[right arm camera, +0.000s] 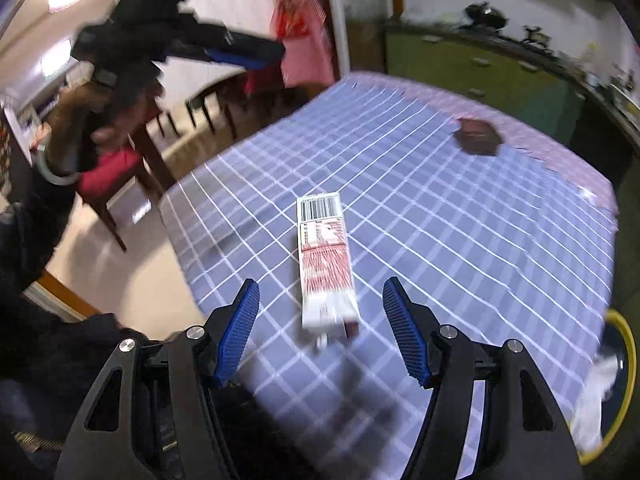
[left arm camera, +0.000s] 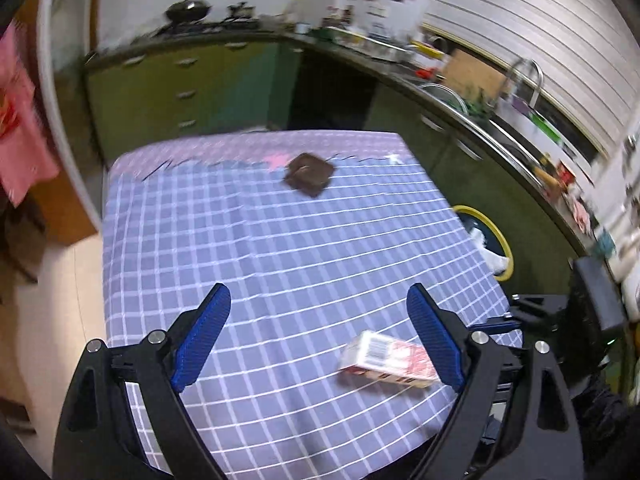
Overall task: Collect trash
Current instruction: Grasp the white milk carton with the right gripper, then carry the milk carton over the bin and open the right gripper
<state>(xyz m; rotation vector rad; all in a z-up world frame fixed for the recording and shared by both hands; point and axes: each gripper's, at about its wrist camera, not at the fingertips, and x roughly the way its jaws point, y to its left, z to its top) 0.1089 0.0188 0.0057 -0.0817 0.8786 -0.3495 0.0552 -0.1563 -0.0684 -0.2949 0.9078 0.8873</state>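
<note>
While both grippers hang above the table, neither holds anything. Left gripper: jaws spread wide, only checked cloth between the pads. Right gripper: jaws apart, nothing clamped.

Trash on the cloth, two items:
- carton, red and white, lying flat on its side near the table's near edge. In the right wrist view it runs lengthwise straight into the right gripper's gap, near end roughly level with the fingertips. Pads stand clear on both sides, so no grip yet. My read: the gripper is lined up along the long axis so the pads can close across the narrow width.
- brown wrapper, flat and squarish, at the far end where the cloth pattern turns pink. Well apart from the carton and both grippers.

Bin, yellow rim, sits on the floor just beside the table's right edge, white scraps already inside. Likely parked there so a drop is a short swing off the edge.

Left gripper sits left of the carton, wide open over bare cloth. It looks free for the wrapper.

Frames are motion-blurred, so exact gaps are hard to judge.
</note>
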